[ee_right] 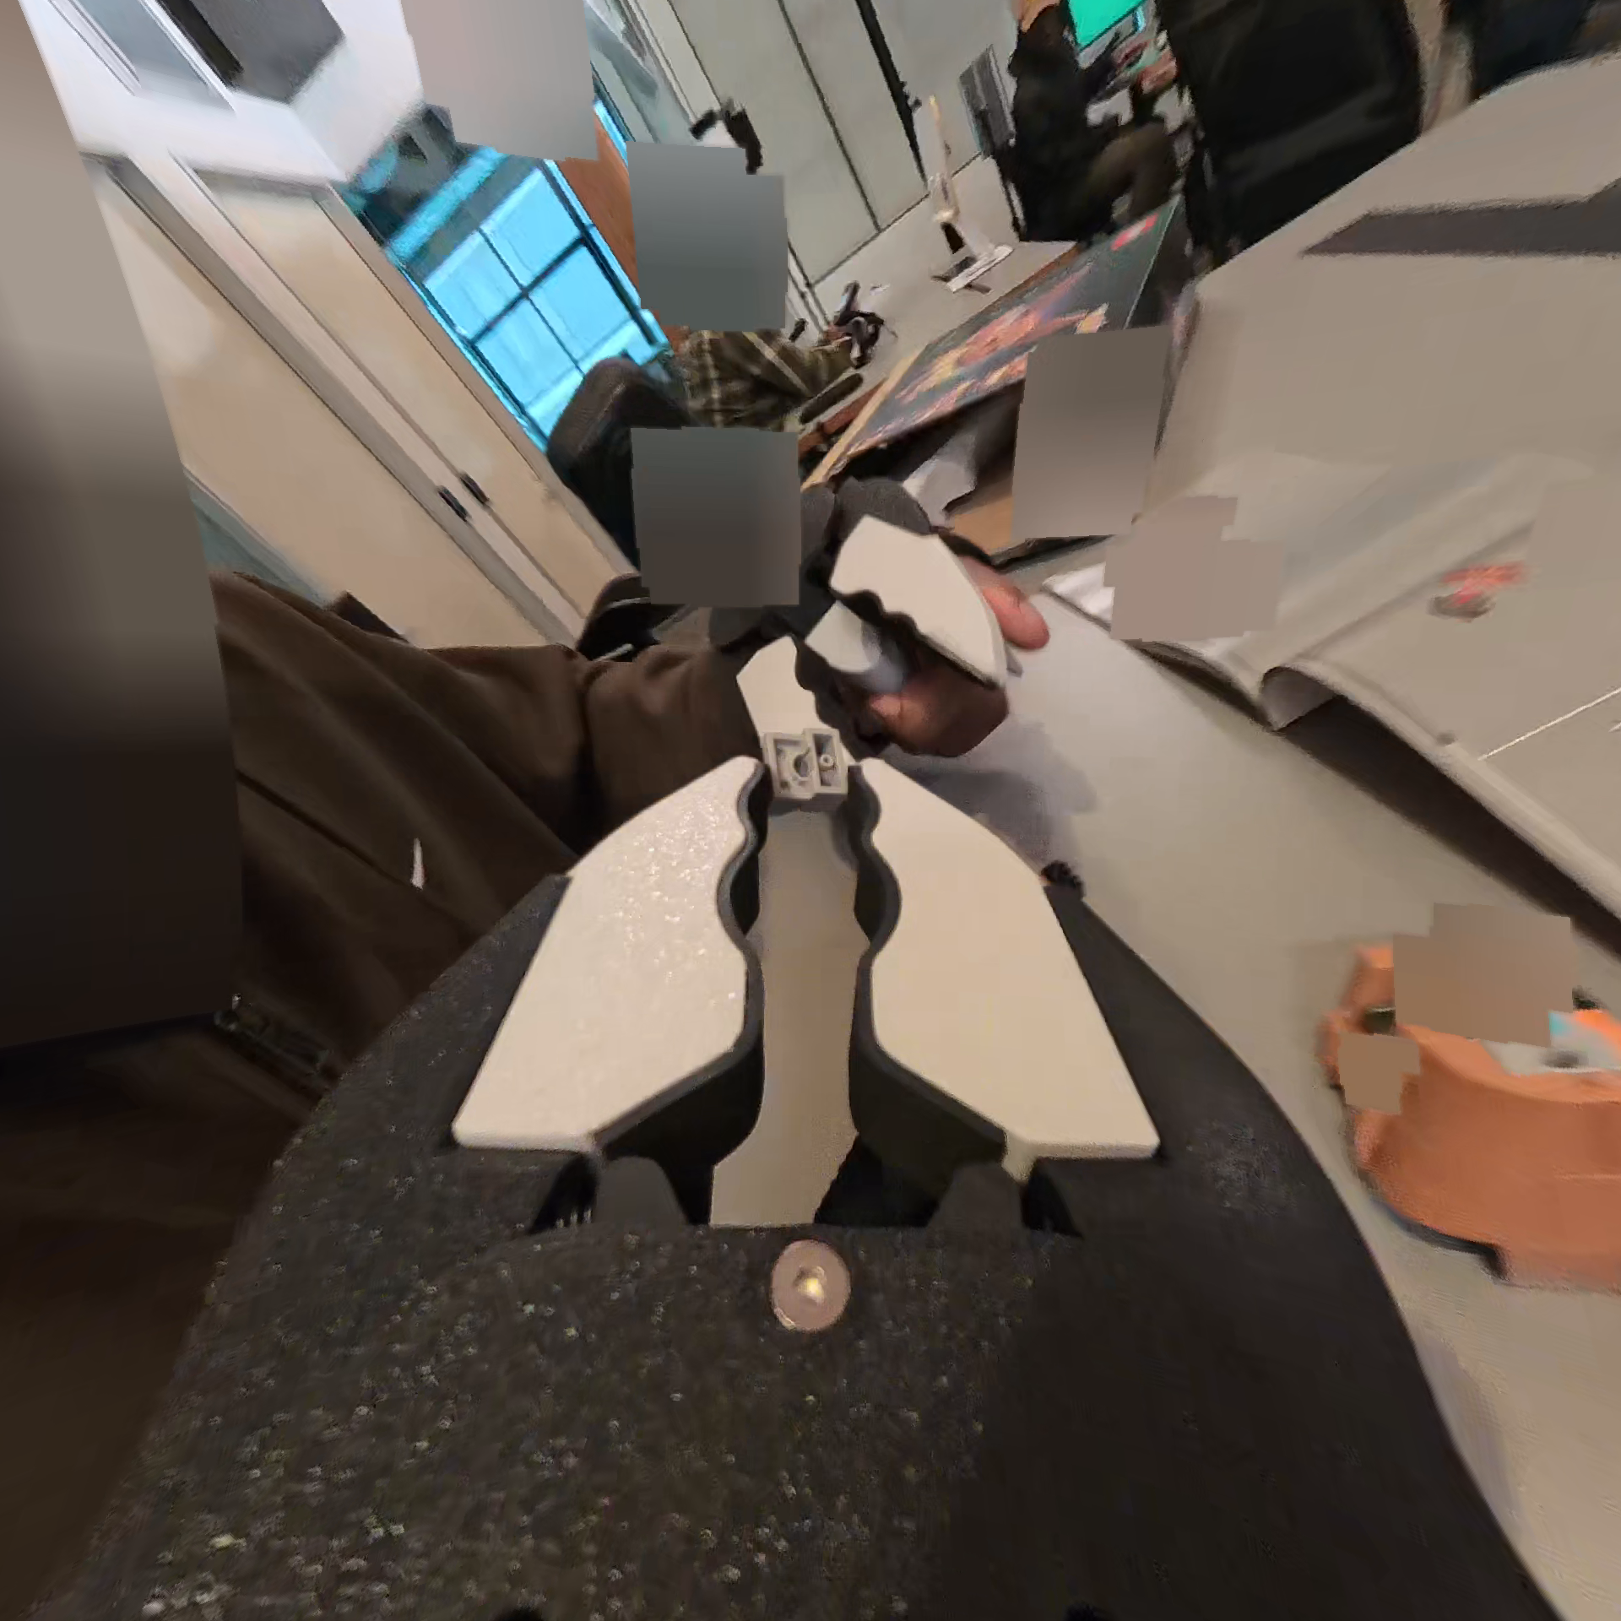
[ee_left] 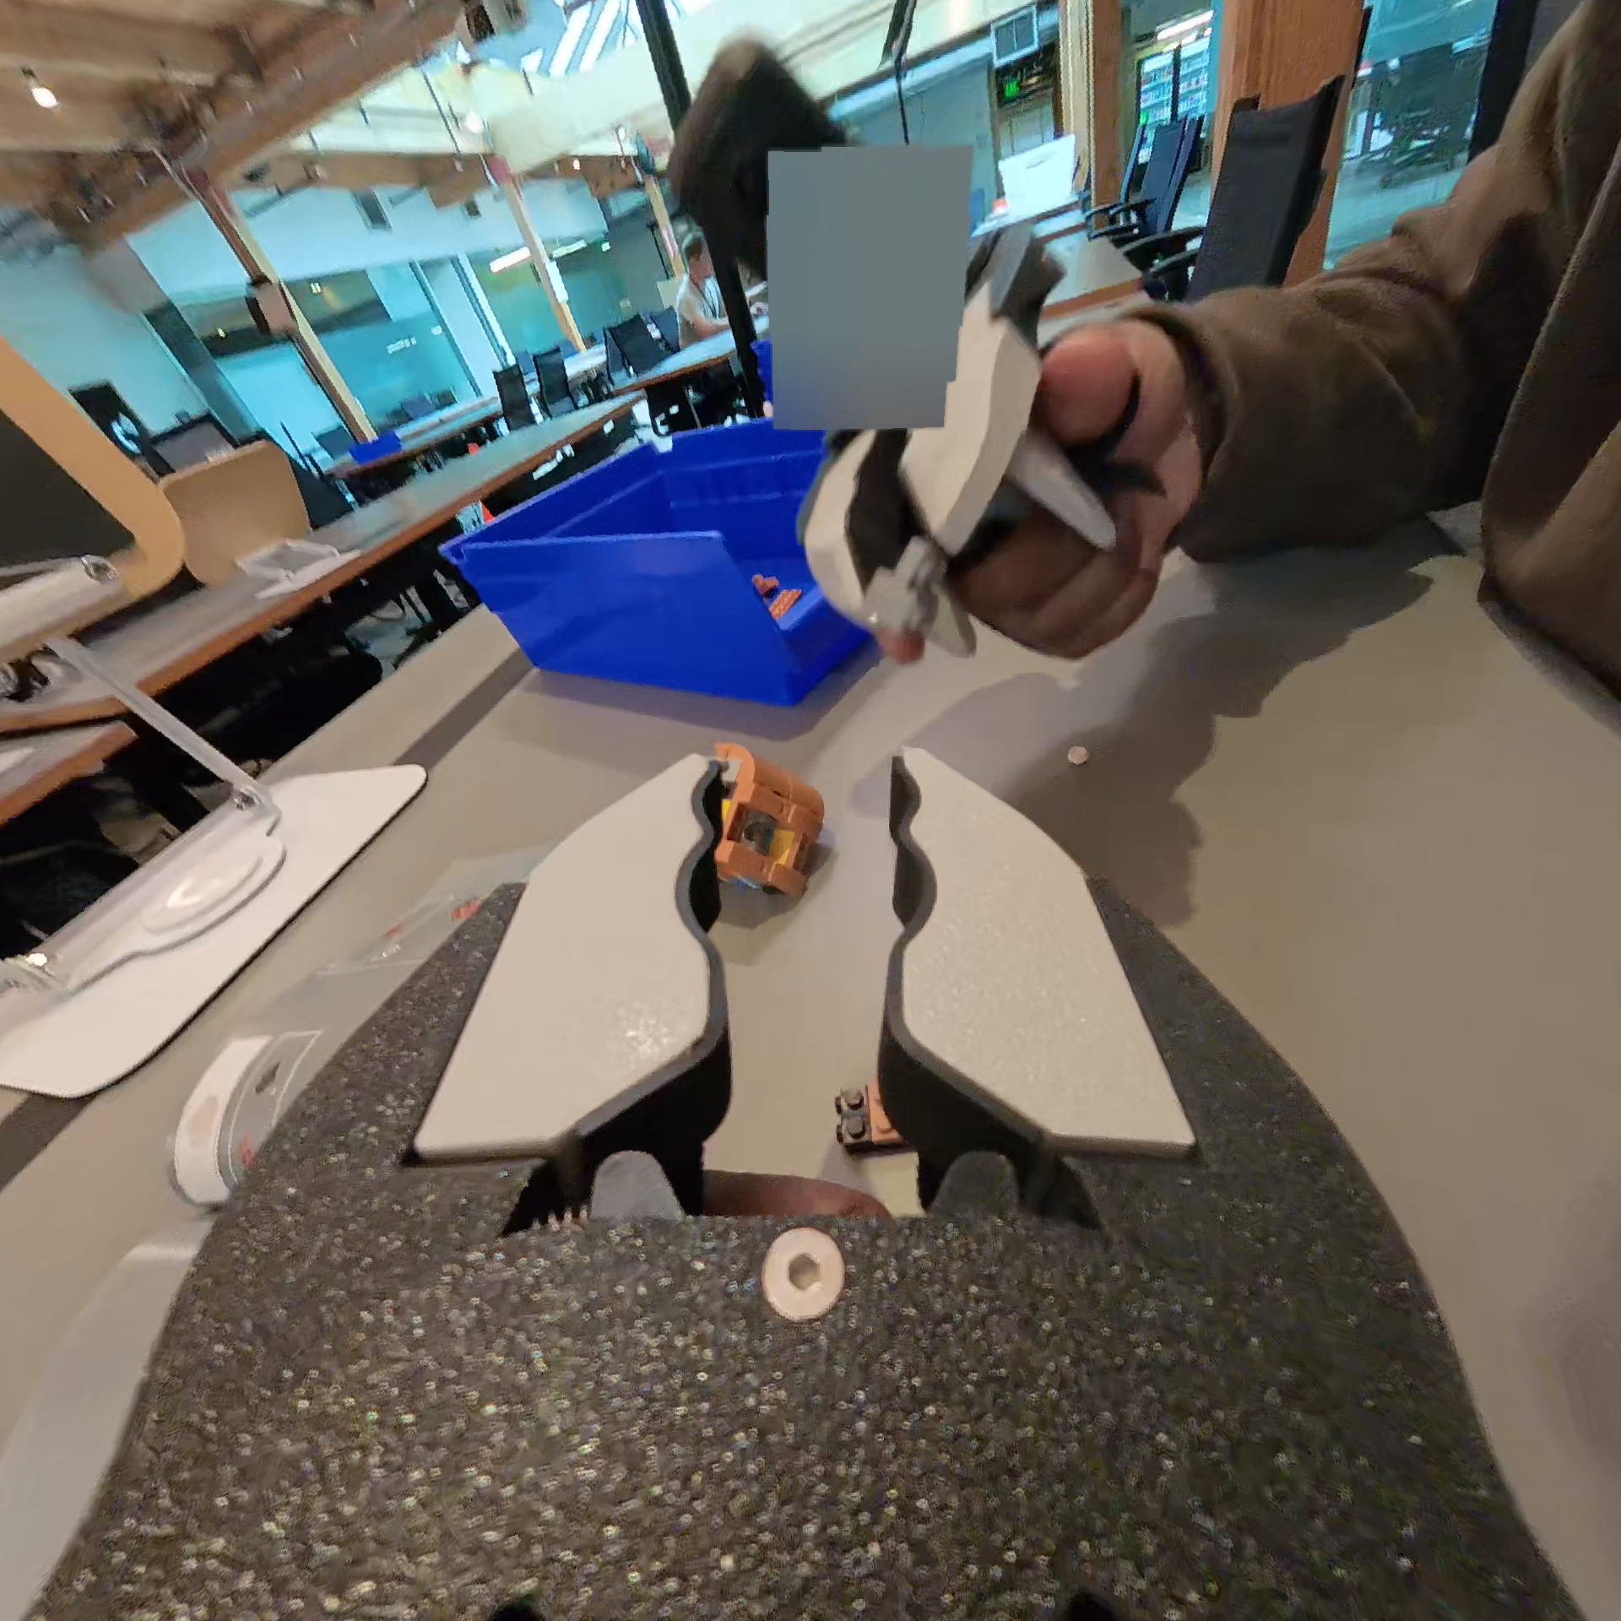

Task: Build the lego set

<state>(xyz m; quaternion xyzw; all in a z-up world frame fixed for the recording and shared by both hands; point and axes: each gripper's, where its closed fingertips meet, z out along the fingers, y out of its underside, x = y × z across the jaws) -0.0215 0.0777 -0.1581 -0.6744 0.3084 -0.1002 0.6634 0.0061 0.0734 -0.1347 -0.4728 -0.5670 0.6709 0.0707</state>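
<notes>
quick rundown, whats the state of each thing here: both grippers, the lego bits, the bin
left gripper: open, empty, low over the grey table
right gripper: shut on the small grey lego piece, held in the air
orange-brown lego build: resting on the table, by the left gripper's fingertip
blue plastic bin: open-topped, a few orange bricks inside
small dark-studded brick: loose on the table

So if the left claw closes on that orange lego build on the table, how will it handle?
The orange lego build looks small and hollow, so probably light. It is made of clipped bricks, so a hard squeeze might pop pieces off. It sits tilted on the smooth grey table, beside the open left claw, so a nudge could slide or tip it.
</notes>
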